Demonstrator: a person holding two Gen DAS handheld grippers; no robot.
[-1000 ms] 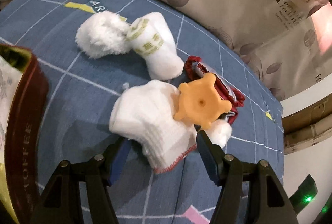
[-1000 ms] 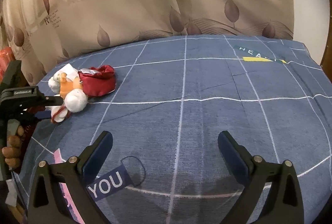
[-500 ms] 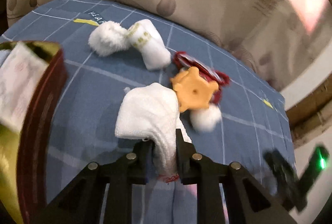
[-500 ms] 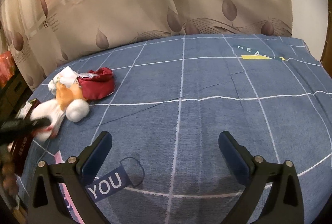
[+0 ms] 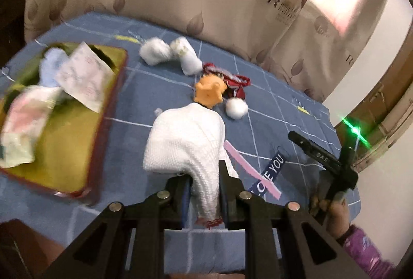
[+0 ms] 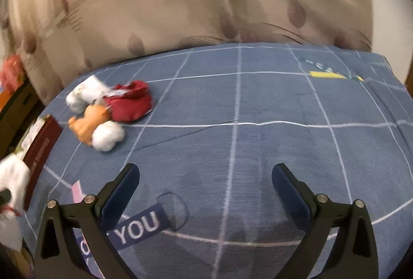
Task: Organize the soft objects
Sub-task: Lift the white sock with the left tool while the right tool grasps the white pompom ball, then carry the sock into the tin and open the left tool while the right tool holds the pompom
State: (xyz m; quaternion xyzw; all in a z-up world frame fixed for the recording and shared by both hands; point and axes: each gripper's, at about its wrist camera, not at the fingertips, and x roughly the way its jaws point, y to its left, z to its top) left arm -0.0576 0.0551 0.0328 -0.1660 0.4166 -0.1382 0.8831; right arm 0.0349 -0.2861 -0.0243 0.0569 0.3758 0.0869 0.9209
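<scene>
My left gripper (image 5: 205, 175) is shut on a white knitted sock (image 5: 184, 139) with a red cuff edge and holds it raised above the blue bedspread; the sock also shows at the left edge of the right wrist view (image 6: 11, 175). An open dark red tin box (image 5: 105, 108) with soft cloths inside lies to its left. An orange plush toy (image 5: 208, 93), a white pompom (image 5: 236, 108), a red pouch (image 5: 236, 87) and a fluffy white sock pair (image 5: 170, 53) lie beyond. My right gripper (image 6: 205, 191) is open and empty over the bedspread.
The bed has a blue cover with white grid lines (image 6: 258, 149). A beige leaf-print curtain (image 6: 180, 7) hangs behind it. The person's other hand with the right gripper (image 5: 327, 162) shows at the right of the left wrist view. The tin's side (image 6: 41, 147) shows left.
My left gripper closed on the white sock and lifted it back and up, away from the orange toy; the tin has come into fuller view. The right gripper stayed open, shifting slightly.
</scene>
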